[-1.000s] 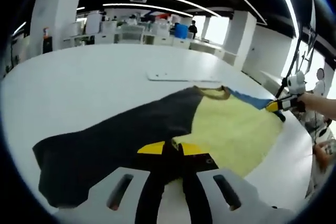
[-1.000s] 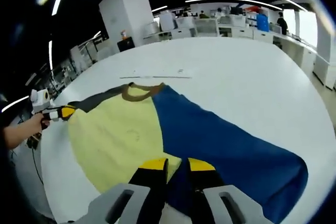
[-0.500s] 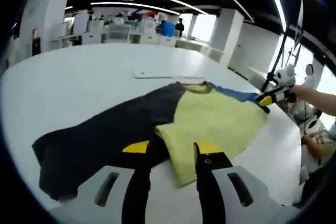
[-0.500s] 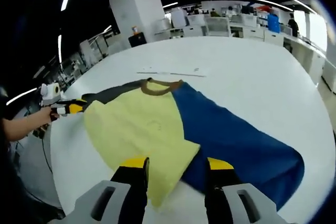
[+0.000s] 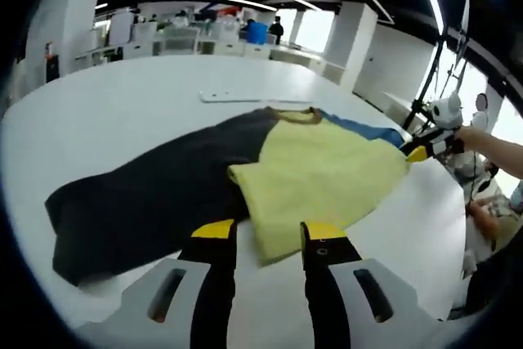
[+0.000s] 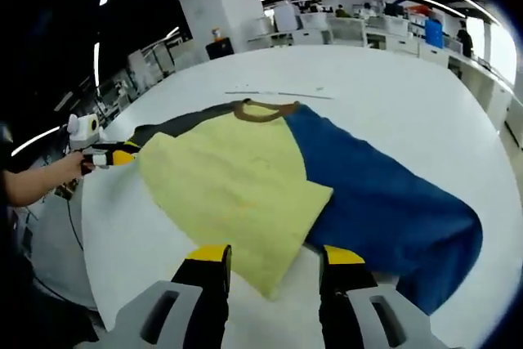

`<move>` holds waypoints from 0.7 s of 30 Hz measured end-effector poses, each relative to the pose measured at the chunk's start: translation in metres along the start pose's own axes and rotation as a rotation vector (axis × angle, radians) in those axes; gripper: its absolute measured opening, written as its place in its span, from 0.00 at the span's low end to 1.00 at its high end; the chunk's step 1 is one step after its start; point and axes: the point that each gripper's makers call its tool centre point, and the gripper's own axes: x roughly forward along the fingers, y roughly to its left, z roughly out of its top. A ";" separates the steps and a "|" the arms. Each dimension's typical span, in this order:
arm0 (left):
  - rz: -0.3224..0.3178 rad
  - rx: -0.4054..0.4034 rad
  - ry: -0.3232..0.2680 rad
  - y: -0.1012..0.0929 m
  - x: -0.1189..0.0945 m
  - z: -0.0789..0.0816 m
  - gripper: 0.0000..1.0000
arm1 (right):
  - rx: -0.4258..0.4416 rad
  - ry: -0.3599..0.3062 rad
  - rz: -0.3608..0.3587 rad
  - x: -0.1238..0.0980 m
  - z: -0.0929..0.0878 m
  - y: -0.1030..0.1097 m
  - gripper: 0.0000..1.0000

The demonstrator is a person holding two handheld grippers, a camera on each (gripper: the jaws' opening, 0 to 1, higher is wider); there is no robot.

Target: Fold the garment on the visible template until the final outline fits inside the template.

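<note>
Left gripper view: the left claw (image 5: pixel 261 239) has let go and now stands spread just short of the shirt (image 5: pixel 319 173), as has the right claw (image 6: pixel 274 261). Shirt lies flat on the counter (image 5: pixel 122 112); folding is hardly begun.

My left gripper (image 5: pixel 261 233) hangs with jaws spread, gripping nothing; my right gripper (image 6: pixel 274 257) does likewise, jaws parted and pointing forward.

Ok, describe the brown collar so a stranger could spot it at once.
On the white table lies a garment with a yellow body, one dark sleeve and one blue. The collar is the brown curved band at the yellow panel's far edge, the garment's one brown part.
</note>
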 end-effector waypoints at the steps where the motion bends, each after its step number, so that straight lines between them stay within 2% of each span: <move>1: 0.001 -0.002 0.005 0.000 0.000 -0.002 0.28 | 0.005 0.001 0.001 0.000 -0.002 0.000 0.39; 4: 0.004 -0.003 0.017 0.001 0.001 -0.007 0.27 | 0.013 0.008 0.002 0.000 -0.008 0.001 0.38; 5: 0.007 0.005 -0.001 0.002 0.001 -0.006 0.27 | 0.014 0.011 -0.001 0.000 -0.010 0.001 0.38; 8: 0.001 -0.029 -0.004 0.001 0.002 -0.008 0.26 | 0.020 0.018 -0.007 0.000 -0.016 0.001 0.33; 10: 0.011 0.004 0.022 0.002 0.002 -0.013 0.22 | 0.026 0.021 -0.010 0.000 -0.020 0.000 0.30; 13: 0.002 0.009 0.034 -0.001 0.002 -0.016 0.14 | 0.036 0.024 -0.016 0.000 -0.023 0.000 0.23; 15: -0.013 -0.015 0.033 -0.002 0.002 -0.018 0.10 | 0.035 0.027 -0.029 -0.002 -0.025 -0.001 0.16; 17: 0.002 -0.004 0.030 0.001 0.002 -0.019 0.10 | 0.038 0.022 -0.034 -0.003 -0.025 -0.002 0.13; 21: 0.003 -0.015 0.029 0.001 0.000 -0.019 0.01 | 0.062 0.008 -0.035 -0.004 -0.025 -0.002 0.05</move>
